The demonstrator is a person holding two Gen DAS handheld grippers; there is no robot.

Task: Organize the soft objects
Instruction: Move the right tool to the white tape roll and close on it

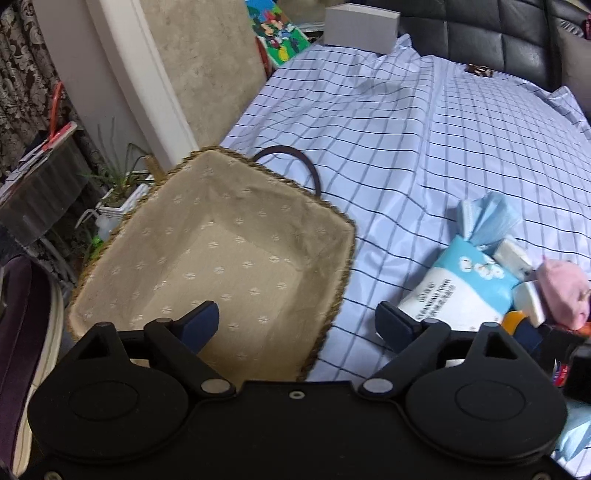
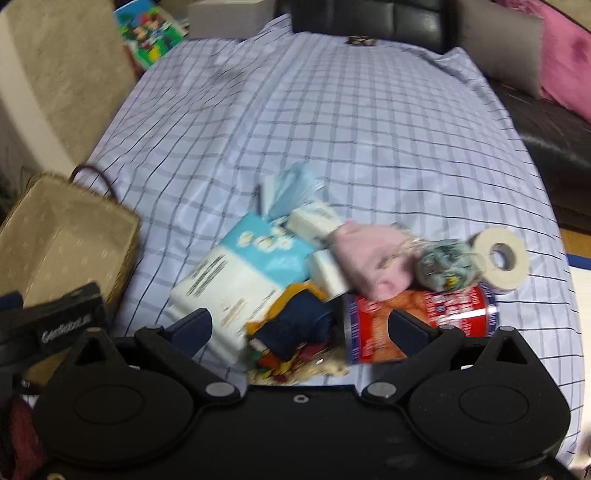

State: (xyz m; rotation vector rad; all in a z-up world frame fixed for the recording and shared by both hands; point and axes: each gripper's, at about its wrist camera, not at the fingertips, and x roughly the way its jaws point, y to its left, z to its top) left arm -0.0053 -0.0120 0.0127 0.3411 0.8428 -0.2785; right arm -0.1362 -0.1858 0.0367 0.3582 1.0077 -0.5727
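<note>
A woven basket (image 1: 343, 258) with a beige flowered liner lies empty on the checked sheet at the left. My left gripper (image 1: 295, 317) hangs open over its near right rim with nothing between the fingers. To the right lies a heap: a blue-and-white tissue pack (image 2: 240, 266), a blue mask bundle (image 2: 291, 188), small white tissue packs (image 2: 314, 218), a pink cloth (image 2: 369, 258), a yarn ball (image 2: 447, 267), a tape roll (image 2: 500, 258) and a red can (image 2: 424, 317). My right gripper (image 2: 300, 325) stands open above a navy-and-yellow cloth (image 2: 295, 317), its pads apart from it.
The blue checked sheet (image 1: 406, 129) stretches away behind the heap. A white box (image 1: 362, 26) and a colourful picture book (image 1: 280, 33) sit at the far edge. Black padded leather (image 1: 498, 33) and a pink cushion (image 2: 565, 55) lie beyond. A potted plant (image 1: 118, 184) stands left of the basket.
</note>
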